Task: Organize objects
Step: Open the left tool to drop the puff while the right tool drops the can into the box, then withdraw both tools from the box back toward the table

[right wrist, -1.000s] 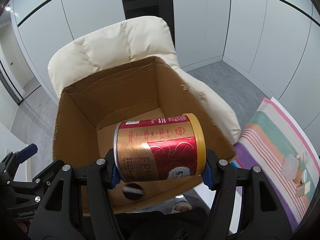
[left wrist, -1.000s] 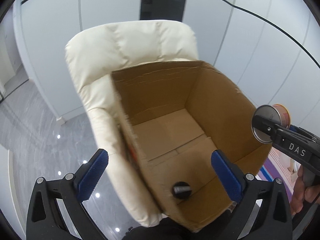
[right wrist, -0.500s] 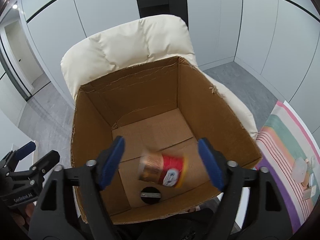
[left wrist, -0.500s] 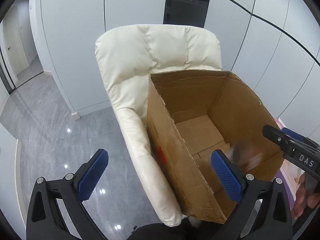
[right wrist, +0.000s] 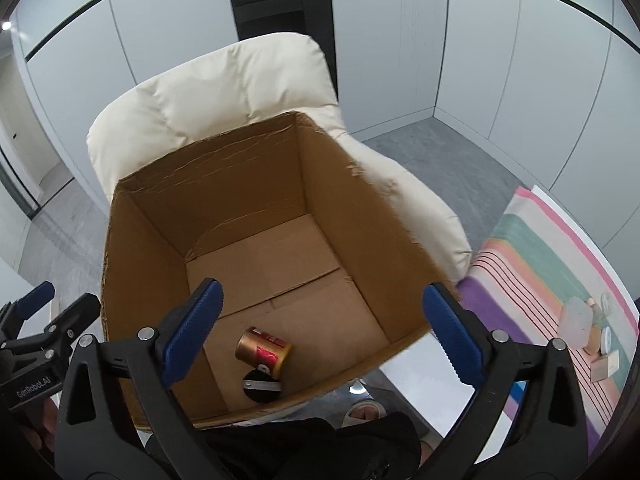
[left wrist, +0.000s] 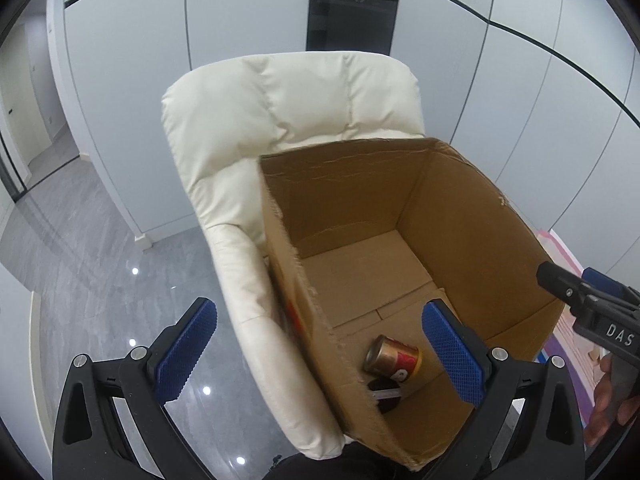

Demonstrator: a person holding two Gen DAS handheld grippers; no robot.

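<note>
A brown cardboard box (right wrist: 352, 216) stands open on the seat of a cream padded armchair (right wrist: 224, 100), its far wall against the chair's backrest. On the floor of the box, close to the near wall, lies a red-and-gold can (right wrist: 263, 349) on its side, apart from both grippers. Just beside the can, between it and the near wall of the box, sits a small round black object (right wrist: 262, 385) with a pale strip across it; what it is cannot be made out at this size. The right gripper (right wrist: 320, 328) hangs above the near edge of the box with its blue pads spread wide; its jaws have just been opening and nothing is between them, the can lying on the box floor below. The left gripper (left wrist: 320, 354) is over the left wall of the box, its blue pads also wide apart and empty, one finger outside the box above the chair's arm and the other over the box's inside. To the right of the box lies a striped mat (right wrist: 552, 280) in pink, green and purple, with a few small pale items (right wrist: 588, 332) on it, well apart from the box. A grey glossy floor (left wrist: 92, 264) spreads to the left of the box and chair.
</note>
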